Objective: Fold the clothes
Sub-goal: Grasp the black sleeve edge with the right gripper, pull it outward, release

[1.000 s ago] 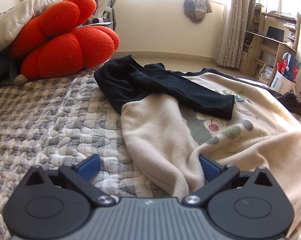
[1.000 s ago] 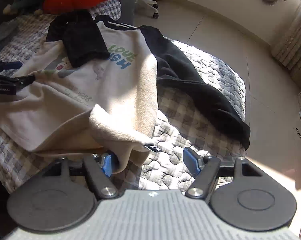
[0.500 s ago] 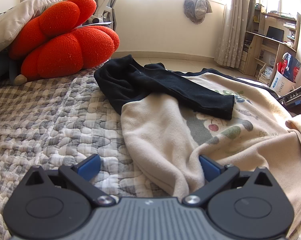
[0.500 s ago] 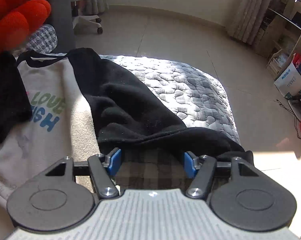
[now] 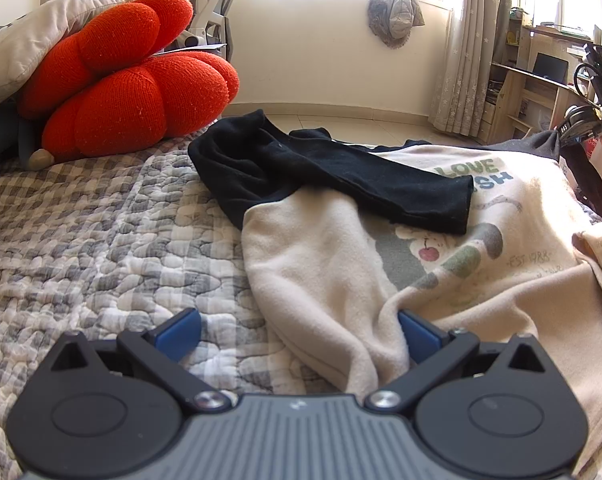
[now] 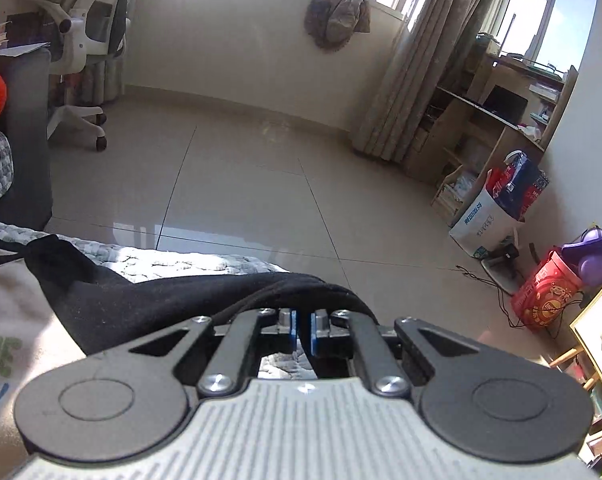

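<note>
A cream sweatshirt [image 5: 481, 248] with black sleeves and a "LOVE" print lies on a grey checked quilt [image 5: 93, 240]. One black sleeve [image 5: 341, 184] is folded across its chest. My left gripper [image 5: 297, 330] is open and low on the quilt, with a fold of the cream hem between its blue pads. My right gripper [image 6: 301, 330] is shut on the other black sleeve [image 6: 161, 300] and holds it up over the bed edge. That gripper also shows at the far right of the left wrist view [image 5: 585, 124].
A red knitted cushion [image 5: 129, 92] and a grey pillow [image 5: 33, 40] sit at the bed's left end. Beyond the bed are a tiled floor [image 6: 241, 184], a white office chair [image 6: 89, 40], a wooden desk [image 6: 501, 120] and bags [image 6: 497, 204] on the floor.
My right gripper let go of the cream hem, moved to the black sleeve, closed on it and lifted it. My left gripper has not moved.
</note>
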Motion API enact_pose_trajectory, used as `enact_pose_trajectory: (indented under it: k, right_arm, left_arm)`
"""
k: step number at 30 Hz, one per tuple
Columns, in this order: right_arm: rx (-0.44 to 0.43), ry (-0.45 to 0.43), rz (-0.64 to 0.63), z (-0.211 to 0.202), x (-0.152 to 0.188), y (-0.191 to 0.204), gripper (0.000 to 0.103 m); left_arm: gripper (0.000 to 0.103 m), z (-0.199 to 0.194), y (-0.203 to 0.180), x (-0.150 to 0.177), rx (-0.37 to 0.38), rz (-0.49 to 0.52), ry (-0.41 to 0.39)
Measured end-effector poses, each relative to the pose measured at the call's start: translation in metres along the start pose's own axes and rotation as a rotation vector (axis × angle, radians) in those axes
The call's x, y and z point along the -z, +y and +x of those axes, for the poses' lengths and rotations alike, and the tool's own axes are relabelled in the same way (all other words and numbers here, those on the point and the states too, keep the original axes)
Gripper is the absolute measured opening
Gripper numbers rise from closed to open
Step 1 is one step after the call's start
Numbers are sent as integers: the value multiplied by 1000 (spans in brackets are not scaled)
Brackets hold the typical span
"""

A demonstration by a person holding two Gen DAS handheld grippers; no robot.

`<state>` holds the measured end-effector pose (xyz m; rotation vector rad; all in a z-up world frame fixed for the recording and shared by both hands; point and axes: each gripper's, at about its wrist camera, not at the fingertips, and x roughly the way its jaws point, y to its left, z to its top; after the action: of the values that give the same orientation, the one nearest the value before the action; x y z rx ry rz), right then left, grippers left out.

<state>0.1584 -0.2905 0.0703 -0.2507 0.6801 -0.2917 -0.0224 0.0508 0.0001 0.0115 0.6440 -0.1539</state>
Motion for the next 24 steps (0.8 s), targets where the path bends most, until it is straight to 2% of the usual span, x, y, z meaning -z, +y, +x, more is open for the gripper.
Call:
enact_pose_trajectory:
  k: [2,4,6,8,10,11,12,14,15,16,17,18,19,24]
  right_arm:
    - [-102,105,-38,12,0,4,15]
    - [-145,74,-15,9,-5,2,15]
    - [-186,19,69,0,-15,4,15]
    - [-253,10,77,1,-19,15,16]
    - [-211,-5,27,6,-18,29,16]
    - [-139,-9,30,9,-18,31,15]
    - [-64,8,92,14,-19,23,16]
    - [43,63,294,22,-13,-7,17]
    - [110,90,403,26,-7,-26,23]
    - [202,105,392,30,-1,-32,34]
    - [298,117,352,35,5,-36,66]
    - [317,127,344,37,9,-39,87]
    - [317,136,343,38,13,-43,91]
    - [319,181,337,41,33,-63,91]
  left_arm:
    - [103,0,0,0,0,0,0]
    - [103,0,0,0,0,0,0]
    - [103,0,0,0,0,0,0]
    - [103,0,0,0,0,0,0]
    - [103,0,0,0,0,0,0]
    - [103,0,0,0,0,-1,0]
    - [103,0,0,0,0,-1,0]
    - [103,0,0,0,0,-1,0]
    - [103,0,0,0,0,-1,0]
    - [103,0,0,0,0,-1,0]
    - [103,0,0,0,0,-1,0]
    - [103,0,0,0,0,-1,0]
    - [103,0,0,0,0,-1,0]
    - [103,0,0,0,1,-1,0]
